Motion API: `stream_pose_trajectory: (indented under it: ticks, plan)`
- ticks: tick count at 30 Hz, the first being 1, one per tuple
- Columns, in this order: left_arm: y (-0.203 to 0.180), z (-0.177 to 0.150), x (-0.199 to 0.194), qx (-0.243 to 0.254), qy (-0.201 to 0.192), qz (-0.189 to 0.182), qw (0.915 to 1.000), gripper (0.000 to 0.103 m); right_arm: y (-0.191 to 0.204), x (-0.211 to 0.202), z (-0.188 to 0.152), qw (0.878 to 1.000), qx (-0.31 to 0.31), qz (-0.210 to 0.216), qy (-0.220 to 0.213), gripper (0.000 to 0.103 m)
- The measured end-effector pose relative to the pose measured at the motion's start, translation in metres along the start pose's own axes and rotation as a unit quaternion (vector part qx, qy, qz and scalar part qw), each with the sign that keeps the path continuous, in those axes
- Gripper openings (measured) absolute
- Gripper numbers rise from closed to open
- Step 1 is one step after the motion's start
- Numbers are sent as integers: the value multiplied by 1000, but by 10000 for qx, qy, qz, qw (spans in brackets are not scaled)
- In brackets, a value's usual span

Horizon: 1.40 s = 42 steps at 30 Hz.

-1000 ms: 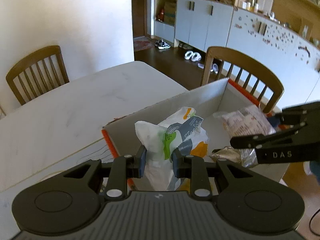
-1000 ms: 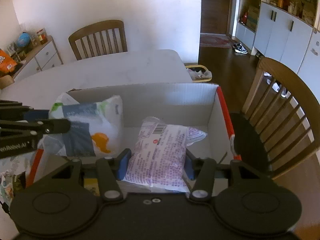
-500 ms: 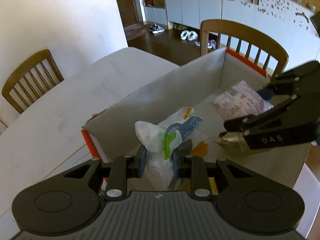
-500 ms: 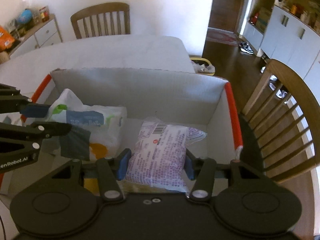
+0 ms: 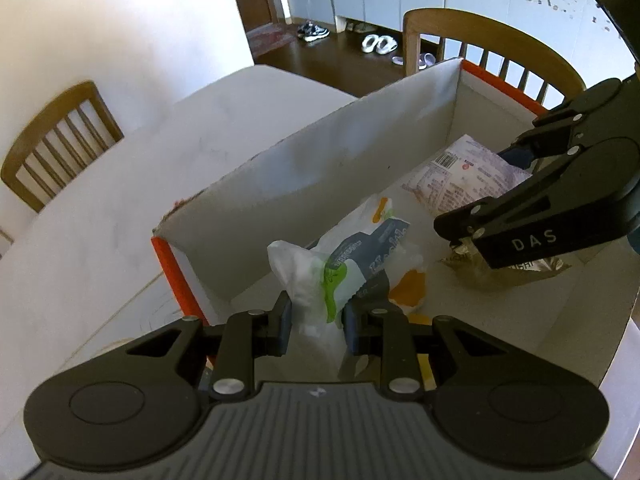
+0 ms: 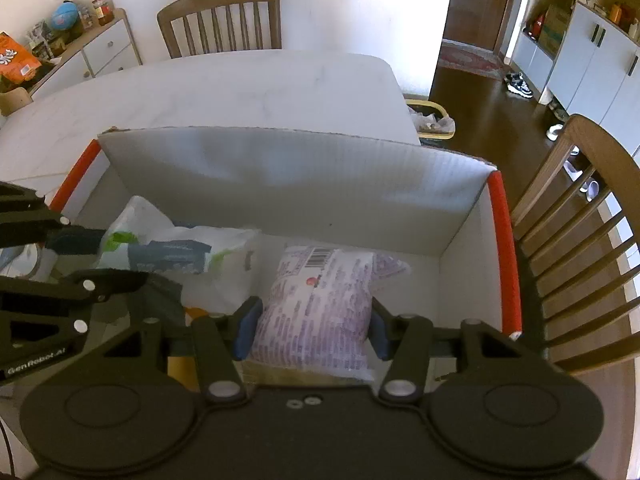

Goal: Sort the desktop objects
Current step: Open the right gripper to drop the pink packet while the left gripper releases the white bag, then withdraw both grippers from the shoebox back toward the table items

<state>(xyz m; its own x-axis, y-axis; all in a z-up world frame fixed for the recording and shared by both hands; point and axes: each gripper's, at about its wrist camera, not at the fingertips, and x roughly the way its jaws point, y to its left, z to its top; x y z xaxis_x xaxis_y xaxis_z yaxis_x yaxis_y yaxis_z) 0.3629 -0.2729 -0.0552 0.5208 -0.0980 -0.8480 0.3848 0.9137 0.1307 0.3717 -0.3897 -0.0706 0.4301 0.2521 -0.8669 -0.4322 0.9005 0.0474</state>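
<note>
A white cardboard box (image 5: pixel 320 168) with orange edges stands on the white table; it also shows in the right wrist view (image 6: pixel 280 184). My left gripper (image 5: pixel 316 312) is shut on a white, green and grey tissue pack (image 5: pixel 360 256), held inside the box at its left; the pack also shows in the right wrist view (image 6: pixel 180 252). My right gripper (image 6: pixel 310 328) is shut on a purple-printed snack bag (image 6: pixel 320 300) inside the box at its right; the bag also shows in the left wrist view (image 5: pixel 460 176). A crinkled silver packet (image 5: pixel 500 272) lies on the box floor.
Wooden chairs stand at the table's far side (image 6: pixel 220 20) and right beside the box (image 6: pixel 580 220). The white table (image 5: pixel 120 200) stretches left of the box. A cabinet with clutter (image 6: pixel 60 40) is at the far left. Shoes (image 5: pixel 312 32) lie on the floor.
Both grippers have lowered into the box with their packs; the box walls now rise higher around them. Both grips are unchanged.
</note>
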Motion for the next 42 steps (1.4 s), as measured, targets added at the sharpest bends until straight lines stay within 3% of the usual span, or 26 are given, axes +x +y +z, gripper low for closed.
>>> stream_pose_trajectory:
  ticks: [7, 10, 15, 42]
  plan:
    - [3, -1, -2, -135, 35, -88, 9999, 27, 0, 1, 2, 10000, 7, -32, 9, 58]
    - [4, 0, -5, -183, 33, -94, 9998, 38, 0, 0, 3, 9999, 9, -101, -8, 65]
    - [4, 0, -11, -218, -51, -153, 9996, 54, -1, -8, 3, 9998, -7, -170, -110, 65]
    - [12, -27, -84, -636, -622, -761, 9931, 55, 26, -76, -11, 9985, 68, 149, -514, 66]
